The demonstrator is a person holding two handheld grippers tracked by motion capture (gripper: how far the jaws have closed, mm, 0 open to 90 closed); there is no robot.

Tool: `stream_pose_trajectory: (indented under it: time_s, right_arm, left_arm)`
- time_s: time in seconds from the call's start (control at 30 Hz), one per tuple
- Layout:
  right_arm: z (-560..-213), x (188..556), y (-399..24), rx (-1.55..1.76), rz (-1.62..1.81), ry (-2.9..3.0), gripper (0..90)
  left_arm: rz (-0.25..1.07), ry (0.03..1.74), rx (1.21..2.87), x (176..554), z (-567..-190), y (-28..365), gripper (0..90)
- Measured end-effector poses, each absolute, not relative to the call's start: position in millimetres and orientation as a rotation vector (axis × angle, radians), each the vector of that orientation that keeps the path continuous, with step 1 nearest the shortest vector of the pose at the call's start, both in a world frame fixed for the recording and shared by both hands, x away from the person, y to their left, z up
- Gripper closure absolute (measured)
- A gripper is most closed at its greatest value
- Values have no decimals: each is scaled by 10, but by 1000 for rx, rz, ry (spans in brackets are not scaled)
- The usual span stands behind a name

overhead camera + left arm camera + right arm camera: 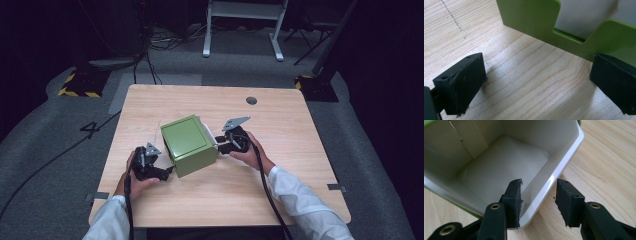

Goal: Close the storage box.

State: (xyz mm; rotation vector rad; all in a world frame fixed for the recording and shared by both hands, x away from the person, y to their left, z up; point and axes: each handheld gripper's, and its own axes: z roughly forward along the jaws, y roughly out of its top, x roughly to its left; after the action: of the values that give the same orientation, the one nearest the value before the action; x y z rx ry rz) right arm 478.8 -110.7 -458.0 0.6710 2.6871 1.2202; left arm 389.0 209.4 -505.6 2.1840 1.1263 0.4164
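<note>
While the green box [189, 145] lies on its side mid-tabletop [280, 165], both grippers sit right next to it.
Right gripper [539, 195] straddles the white rim at the box's open right end, fingers [514, 197] apart, one inside, one outside, not squeezing. Left gripper [534, 82] is wide open at the near-left side, one finger right by the green wall.

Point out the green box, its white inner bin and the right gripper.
green box [186, 137], high view, top face.
white inner bin [501, 167], right gripper view, inside floor.
right gripper [538, 195], right gripper view, between its fingertips.
</note>
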Motion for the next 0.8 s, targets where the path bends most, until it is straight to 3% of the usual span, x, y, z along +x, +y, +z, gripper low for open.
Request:
stream_pose_trajectory:
  time_s: [0.27, 0.8]
  right_arm:
    - [-4575, 4785, -1073, 657, 1221, 2701, 547]
    - [-4486, 4757, -1130, 606, 1156, 2651, 395]
  left_arm:
    - [416, 1126, 2184, 3891, -5056, 2094, 6]
    - [411, 1106, 2196, 3849, -5054, 2111, 6]
